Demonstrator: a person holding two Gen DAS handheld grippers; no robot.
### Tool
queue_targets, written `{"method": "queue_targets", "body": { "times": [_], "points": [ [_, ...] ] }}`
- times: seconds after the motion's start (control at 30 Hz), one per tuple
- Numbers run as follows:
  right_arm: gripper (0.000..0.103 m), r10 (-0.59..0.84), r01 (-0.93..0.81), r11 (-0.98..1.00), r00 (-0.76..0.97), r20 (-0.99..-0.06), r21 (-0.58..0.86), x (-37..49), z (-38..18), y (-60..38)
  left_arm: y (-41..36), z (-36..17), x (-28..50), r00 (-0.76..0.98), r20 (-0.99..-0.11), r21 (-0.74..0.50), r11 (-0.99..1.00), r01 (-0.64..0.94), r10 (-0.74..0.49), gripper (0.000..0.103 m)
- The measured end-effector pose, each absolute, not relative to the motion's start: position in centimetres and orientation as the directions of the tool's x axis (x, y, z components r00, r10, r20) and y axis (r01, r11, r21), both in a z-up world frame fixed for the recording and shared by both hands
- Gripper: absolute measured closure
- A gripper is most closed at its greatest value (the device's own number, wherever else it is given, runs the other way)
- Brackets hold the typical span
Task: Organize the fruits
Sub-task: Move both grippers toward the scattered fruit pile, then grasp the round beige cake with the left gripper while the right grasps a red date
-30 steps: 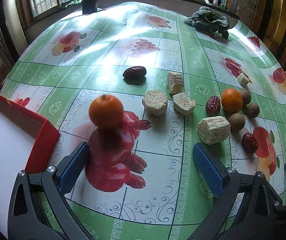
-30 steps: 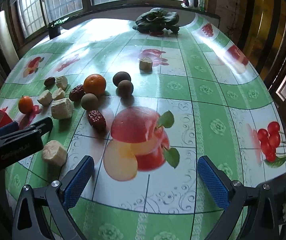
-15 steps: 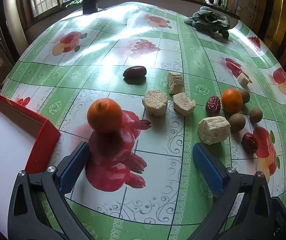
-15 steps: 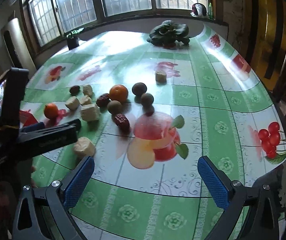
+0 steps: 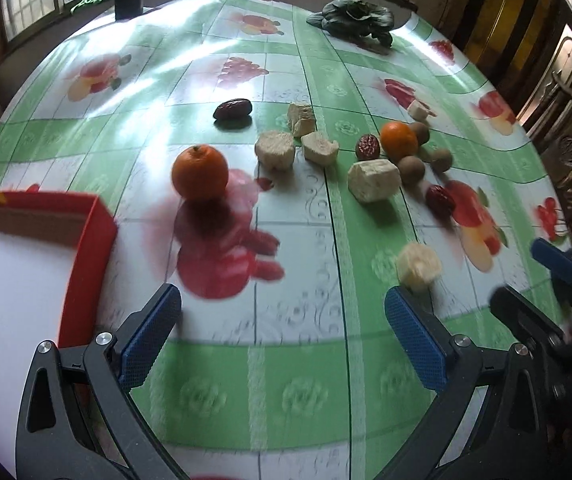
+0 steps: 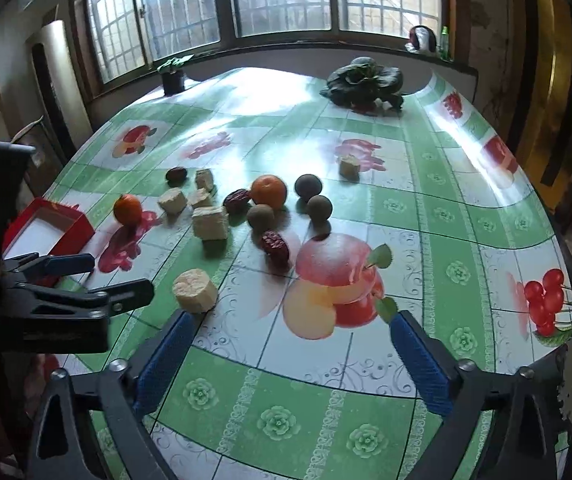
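Two oranges lie on the fruit-print tablecloth, one (image 5: 200,172) (image 6: 128,209) near the red tray (image 5: 86,240) (image 6: 52,228), the other (image 5: 398,141) (image 6: 268,191) among red dates (image 6: 274,245) and brown round fruits (image 6: 319,208). Several pale chunks (image 5: 373,180) (image 6: 210,222) are scattered between them, and one chunk (image 5: 417,266) (image 6: 195,291) lies nearest. My left gripper (image 5: 282,332) (image 6: 118,276) hovers open, with nothing between its fingers, right of the tray. My right gripper (image 6: 291,352) is wide and its jaws are closing, with nothing between them, above the printed apple.
A dark date (image 5: 233,109) lies apart at the back left. A leafy green vegetable (image 6: 361,82) sits at the table's far end, near a small black pot (image 6: 173,80). The table edge curves close on the right, with wooden furniture beyond it.
Both grippers have drawn back and risen, so more of the table shows. The nearest pale chunk entered the left view. The left gripper has come into the right view.
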State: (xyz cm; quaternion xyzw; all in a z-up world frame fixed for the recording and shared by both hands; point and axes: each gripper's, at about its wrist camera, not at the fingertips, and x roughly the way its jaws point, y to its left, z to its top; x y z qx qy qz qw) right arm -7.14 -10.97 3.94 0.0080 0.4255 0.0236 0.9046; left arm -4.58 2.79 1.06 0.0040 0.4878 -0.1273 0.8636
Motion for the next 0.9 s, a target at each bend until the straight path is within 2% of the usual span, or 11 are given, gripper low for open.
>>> {"method": "queue_targets", "body": {
  "times": [0.23, 0.5, 0.9],
  "points": [
    [0.015, 0.061, -0.024, 0.998, 0.646, -0.761, 0.059, -7.8, 4.5, -11.5, 2.5, 2.3, -6.0, 0.509, -0.833, -0.099, 0.964, 0.246, -0.215, 0.0],
    [0.015, 0.05, -0.01, 0.998, 0.665, -0.745, 0.058, -8.4, 5.4, -11.5, 1.1, 2.7, -7.1, 0.577, -0.808, 0.022, 0.972, 0.232, -0.119, 0.0],
    [0.015, 0.052, -0.003, 0.998, 0.668, -0.742, 0.067, -8.6, 5.4, -11.3, 0.4, 2.8, -7.2, 0.588, -0.801, 0.025, 0.976, 0.217, -0.11, 0.001]
  ]
}}
